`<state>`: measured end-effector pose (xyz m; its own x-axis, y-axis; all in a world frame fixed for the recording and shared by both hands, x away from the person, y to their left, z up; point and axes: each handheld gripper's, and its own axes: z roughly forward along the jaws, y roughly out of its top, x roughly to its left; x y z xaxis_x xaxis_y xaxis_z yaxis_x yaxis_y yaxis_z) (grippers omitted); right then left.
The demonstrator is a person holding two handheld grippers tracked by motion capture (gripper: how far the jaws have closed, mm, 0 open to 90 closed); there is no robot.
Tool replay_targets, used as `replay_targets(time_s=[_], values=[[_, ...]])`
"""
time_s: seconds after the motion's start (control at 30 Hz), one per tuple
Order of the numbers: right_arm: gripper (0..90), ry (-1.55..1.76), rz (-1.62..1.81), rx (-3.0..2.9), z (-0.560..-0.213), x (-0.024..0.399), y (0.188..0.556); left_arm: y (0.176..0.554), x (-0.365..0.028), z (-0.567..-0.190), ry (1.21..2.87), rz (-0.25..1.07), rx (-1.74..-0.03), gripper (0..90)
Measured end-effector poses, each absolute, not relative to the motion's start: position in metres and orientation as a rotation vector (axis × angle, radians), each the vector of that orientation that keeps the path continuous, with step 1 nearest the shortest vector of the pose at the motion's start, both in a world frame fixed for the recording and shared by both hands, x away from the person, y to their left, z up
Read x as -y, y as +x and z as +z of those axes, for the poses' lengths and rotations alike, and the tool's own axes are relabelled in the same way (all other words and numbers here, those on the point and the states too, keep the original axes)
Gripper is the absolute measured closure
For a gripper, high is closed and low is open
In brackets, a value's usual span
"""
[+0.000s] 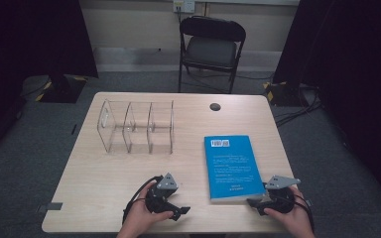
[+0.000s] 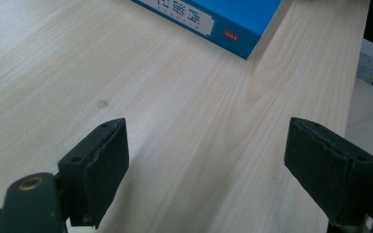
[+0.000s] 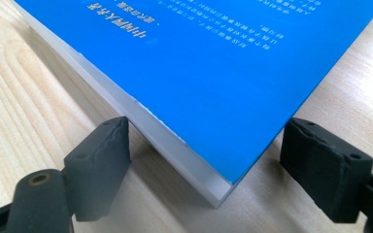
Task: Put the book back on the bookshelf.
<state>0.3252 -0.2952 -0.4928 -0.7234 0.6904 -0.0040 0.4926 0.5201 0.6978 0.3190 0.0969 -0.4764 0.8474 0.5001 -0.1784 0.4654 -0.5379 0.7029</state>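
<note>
A blue book (image 1: 230, 166) lies flat on the right half of the wooden table (image 1: 94, 188), barcode end away from me. My right gripper (image 1: 254, 202) rests at the book's near right corner and points left at it. In the right gripper view that corner of the book (image 3: 213, 63) sits between the wide jaws of the gripper (image 3: 206, 131), and the pads stand just clear of its edges. My left gripper (image 1: 178, 210) lies near the front edge, left of the book. Its jaws (image 2: 209, 128) stand open over bare wood, with the book's spine (image 2: 223, 19) ahead.
A clear plastic organizer (image 1: 136, 126) with three compartments stands at the back left of the table. A small dark round cap (image 1: 215, 106) sits near the far edge. A black folding chair (image 1: 212, 47) stands beyond the table. Bare wood lies between organizer and grippers.
</note>
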Motion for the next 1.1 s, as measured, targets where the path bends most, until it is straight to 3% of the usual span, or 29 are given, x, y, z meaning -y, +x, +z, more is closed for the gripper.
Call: replay_targets(time_s=[1.1], values=[[22.5, 1.032, 1.088, -2.411, -0.476, 0.295, 0.323, 0.329, -0.069, -0.465, 2.255, 0.041, -0.631, 16.1]])
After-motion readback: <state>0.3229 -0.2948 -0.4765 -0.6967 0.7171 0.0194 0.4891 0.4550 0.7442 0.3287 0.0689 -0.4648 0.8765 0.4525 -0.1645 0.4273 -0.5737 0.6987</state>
